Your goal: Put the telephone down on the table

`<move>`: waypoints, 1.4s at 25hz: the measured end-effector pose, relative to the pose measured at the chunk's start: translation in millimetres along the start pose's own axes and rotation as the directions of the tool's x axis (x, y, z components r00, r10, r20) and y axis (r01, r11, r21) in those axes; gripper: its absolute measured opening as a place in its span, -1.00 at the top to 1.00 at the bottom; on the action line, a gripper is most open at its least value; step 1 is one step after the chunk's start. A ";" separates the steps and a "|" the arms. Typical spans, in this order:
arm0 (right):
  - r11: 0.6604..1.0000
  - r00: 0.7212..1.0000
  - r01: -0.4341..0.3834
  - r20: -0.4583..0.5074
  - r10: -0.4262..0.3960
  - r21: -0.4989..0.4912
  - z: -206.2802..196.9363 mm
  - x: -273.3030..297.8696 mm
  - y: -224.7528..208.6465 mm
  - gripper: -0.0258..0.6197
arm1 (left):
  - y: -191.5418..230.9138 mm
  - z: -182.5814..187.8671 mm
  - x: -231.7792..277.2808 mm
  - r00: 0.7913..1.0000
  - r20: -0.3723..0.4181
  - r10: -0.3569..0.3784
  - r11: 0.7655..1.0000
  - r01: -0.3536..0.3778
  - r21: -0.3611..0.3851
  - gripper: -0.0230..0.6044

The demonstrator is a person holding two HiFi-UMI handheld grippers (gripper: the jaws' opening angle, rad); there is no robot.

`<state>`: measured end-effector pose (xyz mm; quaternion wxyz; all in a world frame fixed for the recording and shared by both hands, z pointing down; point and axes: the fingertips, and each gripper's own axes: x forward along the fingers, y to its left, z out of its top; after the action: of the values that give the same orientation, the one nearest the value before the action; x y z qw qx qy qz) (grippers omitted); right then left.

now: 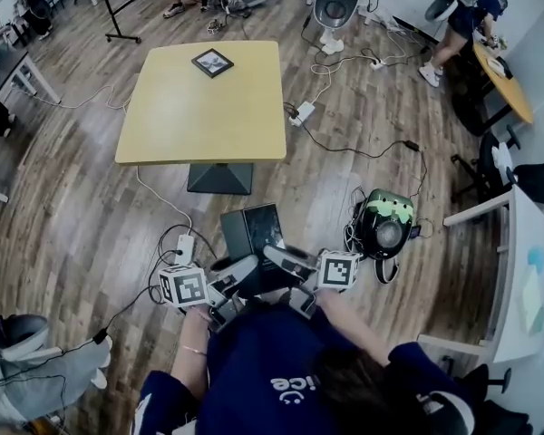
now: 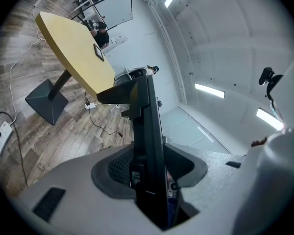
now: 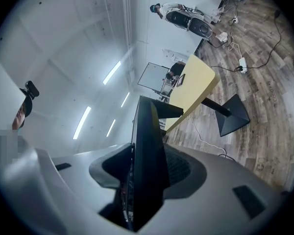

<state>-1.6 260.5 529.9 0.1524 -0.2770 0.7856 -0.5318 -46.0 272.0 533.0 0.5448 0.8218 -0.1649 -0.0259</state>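
Observation:
I hold the telephone (image 1: 252, 232), a flat black slab, over the wooden floor in front of me. My left gripper (image 1: 239, 274) is shut on its near left edge and my right gripper (image 1: 281, 260) is shut on its near right edge. In the left gripper view the telephone (image 2: 149, 126) stands edge-on, and the left gripper (image 2: 150, 173) clamps it between its grey jaws. The right gripper view shows the same slab (image 3: 148, 146) pinched in the right gripper (image 3: 141, 177). The yellow table (image 1: 199, 107) stands ahead, apart from the telephone, with a small square marker card (image 1: 212, 62) near its far edge.
A green and black machine (image 1: 385, 225) sits on the floor to the right among cables. A white power strip (image 1: 185, 247) lies near my left gripper, another (image 1: 302, 112) beside the table. A white desk (image 1: 526, 279) is at the right. People sit and stand in the background.

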 end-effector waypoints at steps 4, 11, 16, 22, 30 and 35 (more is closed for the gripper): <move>1.000 1.000 0.012 0.009 -0.012 0.024 -3.0 3.7 -6.9 0.29 | 6.4 0.7 -0.8 1.000 -0.016 0.007 1.000 -0.007 -0.014 0.33; 1.000 1.000 0.002 -0.004 -0.002 0.019 2.9 20.6 -9.8 0.29 | 15.2 13.2 -5.1 1.000 0.008 0.012 0.999 -0.012 -0.046 0.33; 0.999 0.999 -0.025 -0.041 0.026 0.040 22.0 43.9 -25.3 0.29 | 34.6 38.0 3.0 0.999 0.017 0.044 0.998 -0.043 -0.037 0.33; 0.999 0.994 -0.046 -0.096 0.049 0.024 70.0 77.0 -44.5 0.29 | 54.5 87.6 26.0 0.995 0.077 0.060 0.997 -0.056 -0.055 0.33; 0.997 0.986 -0.070 -0.150 0.074 0.032 160.5 117.7 -82.1 0.29 | 85.8 170.8 80.0 0.987 0.116 0.116 0.992 -0.110 -0.055 0.33; 0.996 0.981 -0.088 -0.170 0.092 0.029 221.3 133.9 -100.4 0.29 | 94.5 219.9 122.7 0.983 0.141 0.118 0.992 -0.110 -0.061 0.33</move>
<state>36.9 -13.9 543.9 0.1112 -0.1927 0.8017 -0.5547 -2.0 7.0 546.2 0.5537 0.7921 -0.2500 -0.0584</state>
